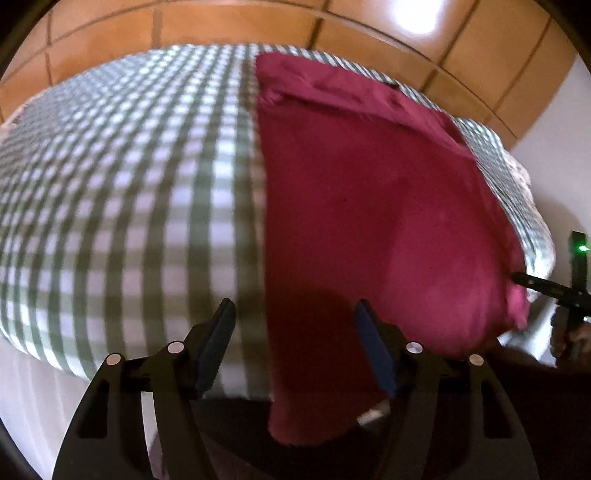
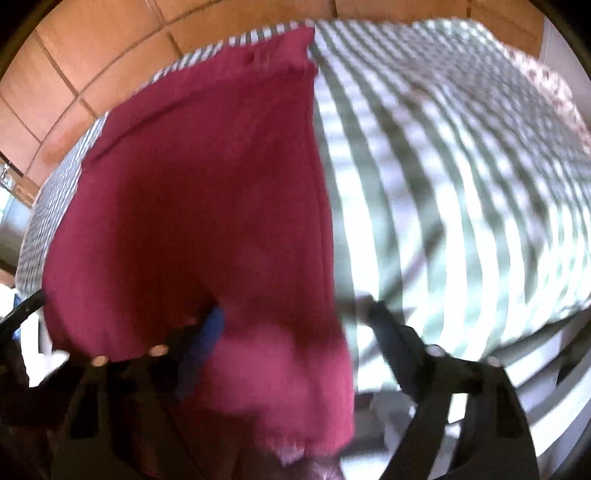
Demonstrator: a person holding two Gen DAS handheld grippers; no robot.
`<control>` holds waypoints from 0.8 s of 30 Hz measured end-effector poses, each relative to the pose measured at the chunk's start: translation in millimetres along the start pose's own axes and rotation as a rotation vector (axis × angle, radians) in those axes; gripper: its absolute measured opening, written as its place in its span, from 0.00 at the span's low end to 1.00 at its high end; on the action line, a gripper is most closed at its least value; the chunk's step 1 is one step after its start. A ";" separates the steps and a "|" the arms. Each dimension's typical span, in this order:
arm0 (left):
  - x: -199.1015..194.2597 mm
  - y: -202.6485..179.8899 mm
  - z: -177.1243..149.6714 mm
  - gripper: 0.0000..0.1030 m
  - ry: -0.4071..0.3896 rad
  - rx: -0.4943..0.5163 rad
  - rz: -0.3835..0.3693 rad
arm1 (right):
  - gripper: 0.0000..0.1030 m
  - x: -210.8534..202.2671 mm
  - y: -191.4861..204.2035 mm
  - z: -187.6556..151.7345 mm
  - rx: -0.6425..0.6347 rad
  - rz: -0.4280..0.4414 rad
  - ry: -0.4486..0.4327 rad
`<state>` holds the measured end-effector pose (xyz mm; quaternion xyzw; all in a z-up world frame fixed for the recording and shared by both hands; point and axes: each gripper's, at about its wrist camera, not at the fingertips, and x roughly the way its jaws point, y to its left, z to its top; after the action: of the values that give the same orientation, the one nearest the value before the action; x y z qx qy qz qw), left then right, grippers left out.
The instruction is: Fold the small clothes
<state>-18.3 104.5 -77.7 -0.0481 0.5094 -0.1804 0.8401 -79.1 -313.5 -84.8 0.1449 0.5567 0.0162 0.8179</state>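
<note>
Both tongs point(image 1: 293, 310) point(image 2: 295, 314) agape (apparently gripping nothing) over flat, smooth crimson garment point(image 1: 369, 192), hem overhanging.

A green-and-white checked cloth point(image 1: 129, 192) covers the raised surface, its weave blurred in both views; in the right wrist view it fills the frame from twelve to four o'clock point(image 2: 461, 184). Beyond it lies a floor of large orange-brown square tiles point(image 1: 184, 29) with dark grout lines (a bright glare patch point(image 1: 415, 16) sits near one o'clock). A pale wall point(image 1: 554, 155) shows at three o'clock.
</note>
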 end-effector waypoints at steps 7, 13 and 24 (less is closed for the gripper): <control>-2.0 1.3 -7.5 0.06 0.085 0.000 -0.140 | 0.07 -6.8 -4.9 -1.9 0.070 0.212 0.069; -30.9 22.2 40.1 0.06 -0.059 -0.160 -0.395 | 0.07 -35.0 4.3 52.3 0.116 0.386 -0.089; 20.5 49.2 137.7 0.06 -0.112 -0.294 -0.313 | 0.14 -12.1 -18.2 142.5 0.257 0.360 -0.189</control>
<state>123.0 128.9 -42.3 -0.2584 0.4690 -0.2293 0.8128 44.2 -364.4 -30.3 0.3453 0.4402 0.0770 0.8252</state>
